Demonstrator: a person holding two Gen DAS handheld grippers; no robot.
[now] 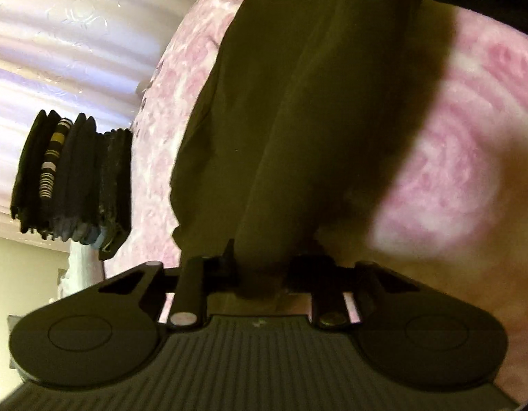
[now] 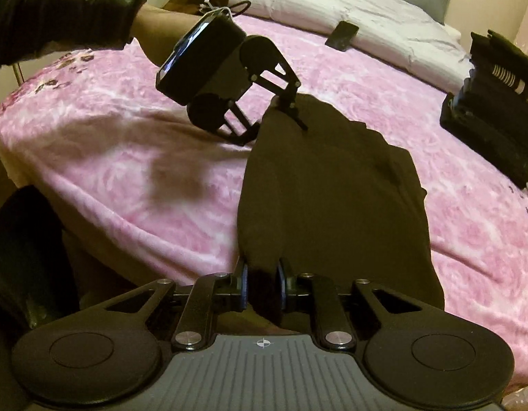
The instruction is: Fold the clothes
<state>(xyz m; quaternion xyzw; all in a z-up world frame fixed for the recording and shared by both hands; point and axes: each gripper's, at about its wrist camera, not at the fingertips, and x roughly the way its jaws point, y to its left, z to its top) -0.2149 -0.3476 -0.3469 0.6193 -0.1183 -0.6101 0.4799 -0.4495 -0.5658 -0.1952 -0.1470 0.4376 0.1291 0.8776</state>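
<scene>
Here I have the dark garment (image 2: 332, 185) stretched along the pink blanket (image 2: 126, 157) of the bed, one end in each hand. My right hand-held gripper (image 2: 262, 287) is clamped on the near end, a bunched fold of cloth pinched between its blue pads. My left hand-held gripper (image 2: 281, 116) is at the far end; from the right wrist view its fingers look spread over the edge, but in its own view (image 1: 260, 270) the fabric runs straight into the closed jaws, so I judge it gripped there too. The piece looks narrowed already, folded lengthwise, so I reckon the long fold is done and the crosswise fold, end to end, is left. A stack of folded clothes (image 2: 493, 102) stands at the far right of the bed, so a good part of the load seems finished. The right view alone shows the white duvet (image 2: 349, 3), a phone (image 2: 342, 36) and my sleeved left arm; the left view alone shows the pale curtain (image 1: 58, 34) behind that stack (image 1: 72, 178).
</scene>
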